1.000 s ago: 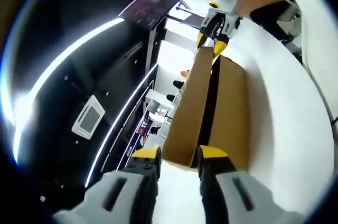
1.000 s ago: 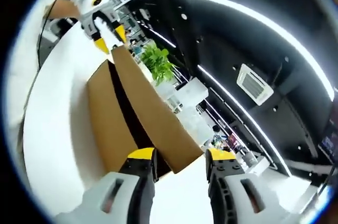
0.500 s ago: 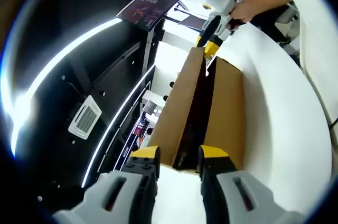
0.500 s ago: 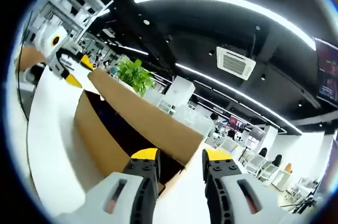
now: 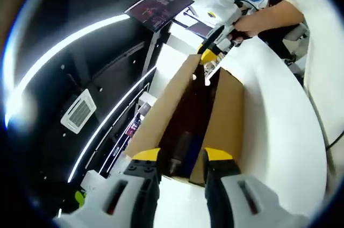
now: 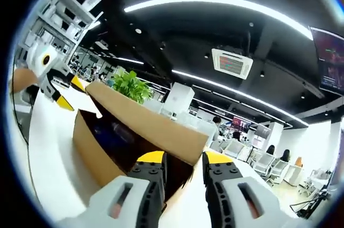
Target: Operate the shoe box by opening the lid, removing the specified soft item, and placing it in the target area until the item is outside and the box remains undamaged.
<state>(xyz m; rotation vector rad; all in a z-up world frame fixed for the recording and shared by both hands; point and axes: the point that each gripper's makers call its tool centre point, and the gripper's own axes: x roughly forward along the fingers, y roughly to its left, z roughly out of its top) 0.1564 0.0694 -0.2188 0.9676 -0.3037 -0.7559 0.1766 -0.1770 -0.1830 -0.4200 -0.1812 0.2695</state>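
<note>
A brown cardboard shoe box (image 5: 228, 109) lies lengthwise on a white table (image 5: 279, 131). Its lid (image 5: 161, 109) is tilted up along one long side. Something dark (image 5: 183, 131) lies inside, too dim to make out. My left gripper (image 5: 181, 157) is shut on the lid's near end. At the far end the right gripper (image 5: 215, 48), held by a person's hand (image 5: 258, 18), grips the lid. In the right gripper view, my right gripper (image 6: 185, 158) is shut on the raised lid (image 6: 145, 123) above the box wall (image 6: 94, 150). The left gripper (image 6: 56, 91) is at the lid's far end.
The white table (image 6: 48, 158) stretches out beside the box. A green plant (image 6: 131, 85) stands behind the box. Both views tilt up to a dark ceiling with light strips. A wall screen (image 5: 158, 7) hangs above, and office desks stand in the distance.
The lid has risen on one long side at both ends, and the gap now shows the dark inside. Both views have tilted upward with the hands.
</note>
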